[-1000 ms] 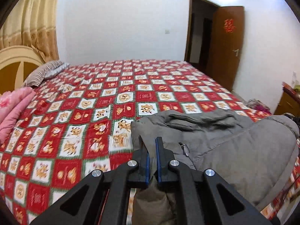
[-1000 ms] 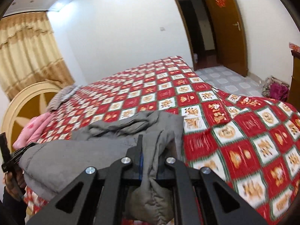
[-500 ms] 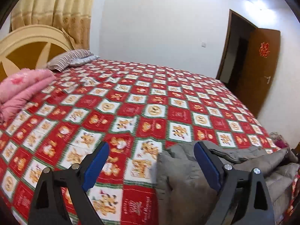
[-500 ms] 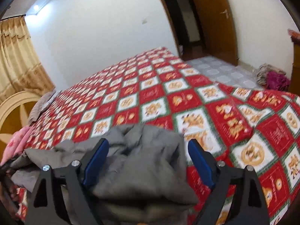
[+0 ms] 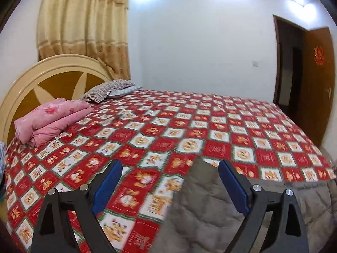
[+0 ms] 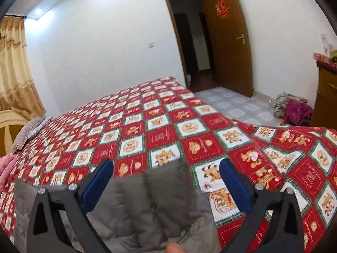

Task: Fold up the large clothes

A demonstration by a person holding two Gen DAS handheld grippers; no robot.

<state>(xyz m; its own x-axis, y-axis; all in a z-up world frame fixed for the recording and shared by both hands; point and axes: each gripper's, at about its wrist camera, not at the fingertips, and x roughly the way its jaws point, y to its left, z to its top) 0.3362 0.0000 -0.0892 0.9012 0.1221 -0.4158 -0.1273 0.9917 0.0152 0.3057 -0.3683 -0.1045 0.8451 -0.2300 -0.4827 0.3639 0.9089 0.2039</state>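
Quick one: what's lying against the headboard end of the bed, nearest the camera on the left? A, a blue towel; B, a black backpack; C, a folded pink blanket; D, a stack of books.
C: a folded pink blanket lies on the red patterned bedspread, in front of the striped pillow by the headboard.
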